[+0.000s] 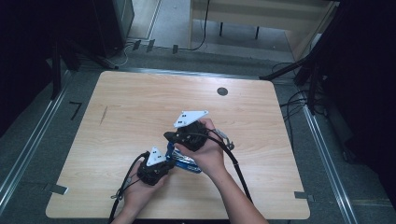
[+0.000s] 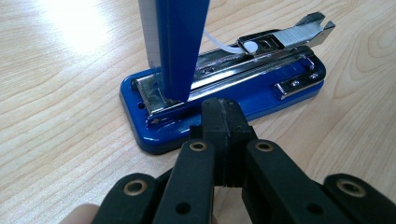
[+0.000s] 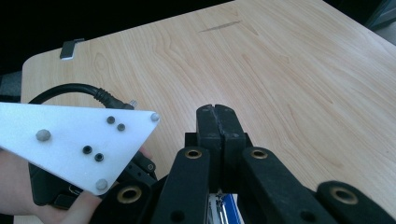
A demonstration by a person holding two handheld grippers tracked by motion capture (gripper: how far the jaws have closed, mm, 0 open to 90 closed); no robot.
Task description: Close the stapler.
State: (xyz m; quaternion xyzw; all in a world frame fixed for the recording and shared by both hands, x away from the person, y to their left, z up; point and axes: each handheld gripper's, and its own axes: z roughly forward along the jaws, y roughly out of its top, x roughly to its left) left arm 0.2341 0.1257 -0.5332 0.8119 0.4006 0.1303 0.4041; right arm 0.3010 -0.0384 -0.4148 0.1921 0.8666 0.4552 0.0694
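**Blue stapler open on the table, both grippers closed and empty**

The blue stapler (image 2: 224,93) lies on the wooden table (image 1: 130,116), a little toward five o'clock of its centre, with its lid standing upright. The left gripper (image 2: 223,116) sits just at the stapler's near end, jaws pressed together on nothing. The right gripper (image 3: 217,122) hovers above, its jaws likewise closed and empty.

Wood surface (image 1: 140,107) w/ dark round hole (image 1: 222,91) upper right of centre; tape tabs (image 1: 58,189) at bottom corners; cables (image 1: 294,105) on floor, right.
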